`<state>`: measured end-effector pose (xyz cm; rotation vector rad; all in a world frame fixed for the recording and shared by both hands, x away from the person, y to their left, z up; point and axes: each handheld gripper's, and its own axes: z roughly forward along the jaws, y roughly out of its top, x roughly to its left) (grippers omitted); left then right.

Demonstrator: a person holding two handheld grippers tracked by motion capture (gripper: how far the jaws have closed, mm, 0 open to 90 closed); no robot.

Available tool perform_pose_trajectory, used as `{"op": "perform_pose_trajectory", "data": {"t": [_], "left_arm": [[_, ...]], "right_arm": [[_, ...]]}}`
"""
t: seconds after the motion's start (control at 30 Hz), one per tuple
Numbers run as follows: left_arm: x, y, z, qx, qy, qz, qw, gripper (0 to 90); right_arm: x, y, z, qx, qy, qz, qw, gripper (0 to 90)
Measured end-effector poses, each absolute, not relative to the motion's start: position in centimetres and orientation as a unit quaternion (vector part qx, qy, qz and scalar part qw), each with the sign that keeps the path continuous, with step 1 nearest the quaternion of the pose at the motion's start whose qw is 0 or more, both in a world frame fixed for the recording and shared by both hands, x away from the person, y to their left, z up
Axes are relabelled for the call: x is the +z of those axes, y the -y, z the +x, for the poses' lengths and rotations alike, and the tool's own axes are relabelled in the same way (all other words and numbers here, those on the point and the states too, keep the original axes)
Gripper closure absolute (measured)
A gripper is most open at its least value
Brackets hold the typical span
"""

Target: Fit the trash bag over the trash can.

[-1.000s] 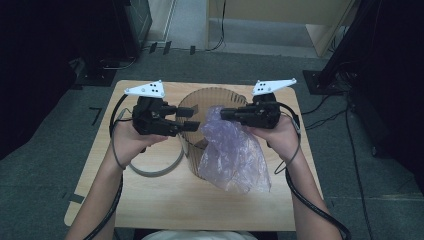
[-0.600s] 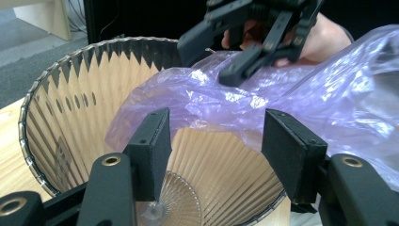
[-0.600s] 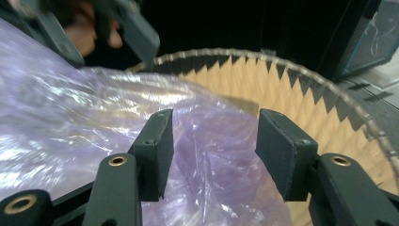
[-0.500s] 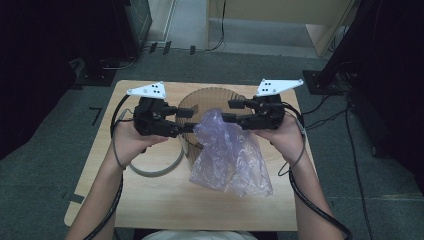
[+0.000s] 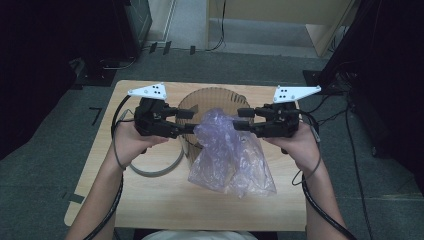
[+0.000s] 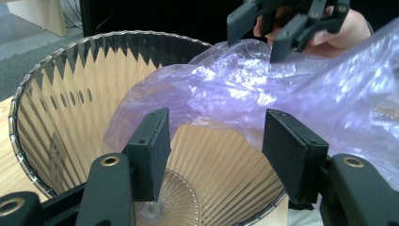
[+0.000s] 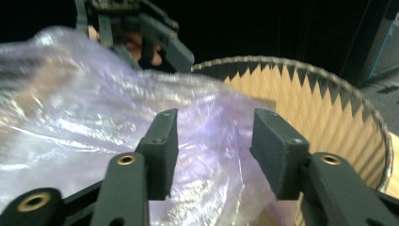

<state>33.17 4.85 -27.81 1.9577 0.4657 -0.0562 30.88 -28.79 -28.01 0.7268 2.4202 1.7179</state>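
Wooden table (image 5: 150,200), one bin (image 5: 210,97), one bag (image 5: 230,155)

Translucent purple plastic bag (image 5: 231,155), tan pleated basket (image 5: 200,102) with dark zigzag rim, possibly wooden table (image 5: 150,200).

1. The high view looks down and forward from above the person's side, taking in the whole table (image 5: 150,210) and the floor beyond.
2. The left gripper view rides low and close, facing across the basket (image 6: 56,94) mouth toward the bag (image 6: 244,94) and the right gripper (image 6: 282,28).
3. The right gripper view looks the opposite way, close over the bag (image 7: 70,117), toward the left gripper (image 7: 141,33).
4. All three share basket (image 5: 210,97) and bag (image 5: 230,160).
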Motion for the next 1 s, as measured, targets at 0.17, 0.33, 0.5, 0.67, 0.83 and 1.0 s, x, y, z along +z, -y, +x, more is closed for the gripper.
{"op": "perform_pose_trajectory", "data": {"t": [0.17, 0.33, 0.5, 0.67, 0.83, 1.0], "left_arm": [[-27.8, -4.8, 33.1, -0.026, -0.193, 0.822, 0.536, 41.4], [-28.0, -4.6, 33.2, -0.031, -0.192, 0.823, 0.533, 41.4], [-28.1, -4.6, 33.2, -0.034, -0.19, 0.823, 0.534, 41.5], [-28.2, -4.5, 33.2, -0.037, -0.19, 0.823, 0.534, 41.5], [-28.2, -4.4, 33.2, -0.039, -0.188, 0.824, 0.534, 41.6], [-28.2, -4.5, 33.2, -0.038, -0.187, 0.822, 0.537, 41.7]], "right_arm": [[-28.6, 28.9, 30.8, 0.563, -0.793, 0.232, 0.025, 41.5], [-29.6, 27.9, 30.7, 0.543, -0.812, 0.214, 0.009, 41.1], [-30.3, 27.2, 30.8, 0.531, -0.823, 0.198, -0.013, 50.0], [-30.5, 26.8, 30.7, 0.523, -0.829, 0.19, -0.043, 69.2], [-30.4, 26.6, 30.7, 0.516, -0.831, 0.198, -0.065, 88.2], [-30.0, 27.2, 31.1, 0.542, -0.806, 0.225, -0.075, 89.8]]}}
